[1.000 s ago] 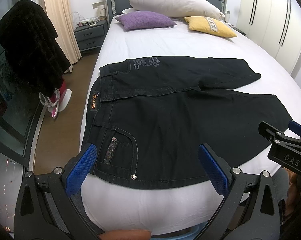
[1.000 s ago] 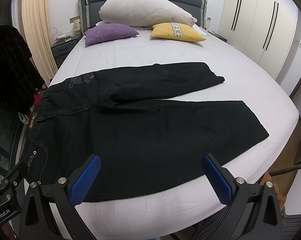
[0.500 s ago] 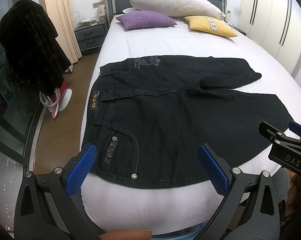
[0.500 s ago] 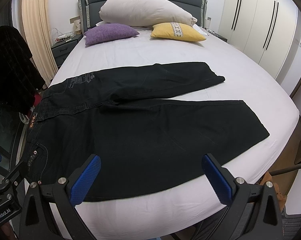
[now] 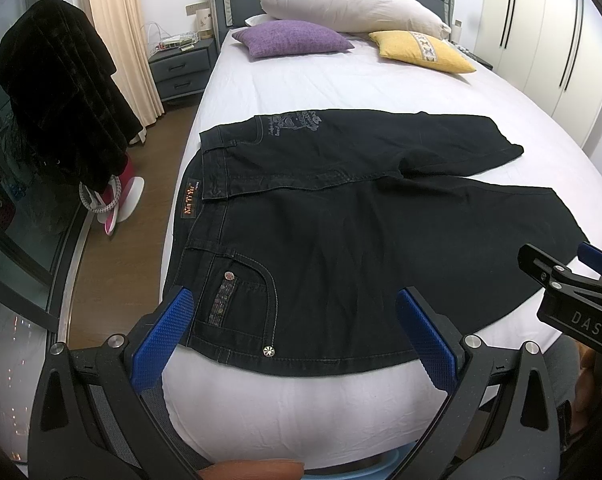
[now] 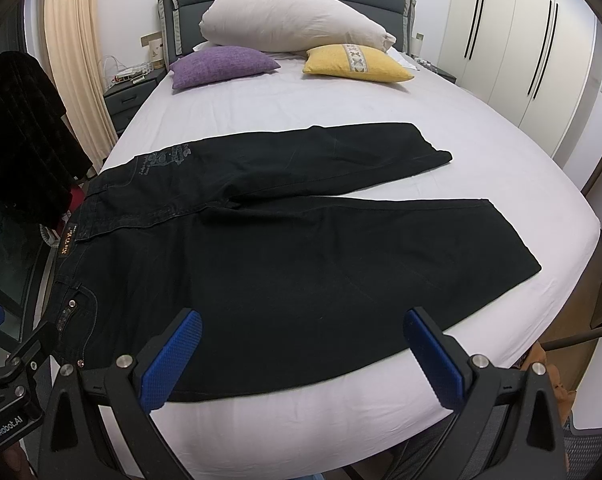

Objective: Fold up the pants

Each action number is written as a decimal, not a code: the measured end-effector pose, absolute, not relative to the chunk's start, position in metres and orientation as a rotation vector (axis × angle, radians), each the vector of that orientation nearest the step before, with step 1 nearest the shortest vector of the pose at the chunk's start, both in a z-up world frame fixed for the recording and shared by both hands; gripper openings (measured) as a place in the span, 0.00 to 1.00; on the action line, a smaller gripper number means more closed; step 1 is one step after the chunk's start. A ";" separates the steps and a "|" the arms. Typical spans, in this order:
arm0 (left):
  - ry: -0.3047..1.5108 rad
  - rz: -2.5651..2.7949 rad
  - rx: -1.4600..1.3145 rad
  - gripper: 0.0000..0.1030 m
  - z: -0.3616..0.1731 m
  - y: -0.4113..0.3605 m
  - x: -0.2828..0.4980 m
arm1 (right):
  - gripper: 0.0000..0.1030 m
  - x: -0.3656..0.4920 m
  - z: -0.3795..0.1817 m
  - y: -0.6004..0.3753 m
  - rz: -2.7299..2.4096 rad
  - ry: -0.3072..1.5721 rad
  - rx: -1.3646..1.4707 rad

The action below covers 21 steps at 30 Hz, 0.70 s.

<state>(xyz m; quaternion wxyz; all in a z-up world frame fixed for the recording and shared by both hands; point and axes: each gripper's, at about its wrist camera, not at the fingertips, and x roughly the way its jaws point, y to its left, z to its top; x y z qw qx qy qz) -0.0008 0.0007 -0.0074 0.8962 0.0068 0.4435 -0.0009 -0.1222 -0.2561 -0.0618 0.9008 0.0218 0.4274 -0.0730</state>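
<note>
Lying flat across the near half of the white-sheeted bed [image 6: 341,108] is a pair of black denim pants [image 6: 285,264], waistband toward the left edge of the mattress and both legs running to the right, the far leg angling away from the near one so that a wedge of sheet is showing between them. The fabric is looking smooth, with pale contrast stitching, a tan waistband label [image 5: 188,198], a pale printed motif [image 5: 293,122] near the far hip and metal rivets at the near pocket [image 5: 245,304]. The left gripper [image 5: 293,338] is hovering above the near hem line by that pocket, its two blue, finely textured pads [image 5: 161,338] standing wide apart and gripping nothing. The right gripper [image 6: 301,360] is hanging over the near leg's lower edge, its blue pads [image 6: 171,360] likewise spread wide and clear of the cloth. At the headboard a long off-white bolster pillow [image 6: 289,20] is resting above a purple woven cushion [image 6: 221,65] and a yellow cushion with a patterned band [image 6: 357,64]. A black garment [image 5: 57,92] is hanging beside the bed on the left, and white wardrobe doors [image 6: 513,32] are lining the right wall.
</note>
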 end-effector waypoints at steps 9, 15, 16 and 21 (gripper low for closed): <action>0.919 -0.001 0.014 1.00 -0.007 0.000 -0.001 | 1.00 -0.122 -0.062 -0.256 -0.150 0.884 0.046; 0.920 -0.001 0.014 1.00 -0.007 0.000 0.000 | 1.00 -0.122 -0.061 -0.256 -0.149 0.885 0.047; 0.921 -0.001 0.014 1.00 -0.007 0.000 0.000 | 1.00 -0.122 -0.061 -0.257 -0.149 0.885 0.047; 0.921 0.000 0.014 1.00 -0.007 0.000 0.000 | 1.00 -0.122 -0.063 -0.253 -0.149 0.886 0.046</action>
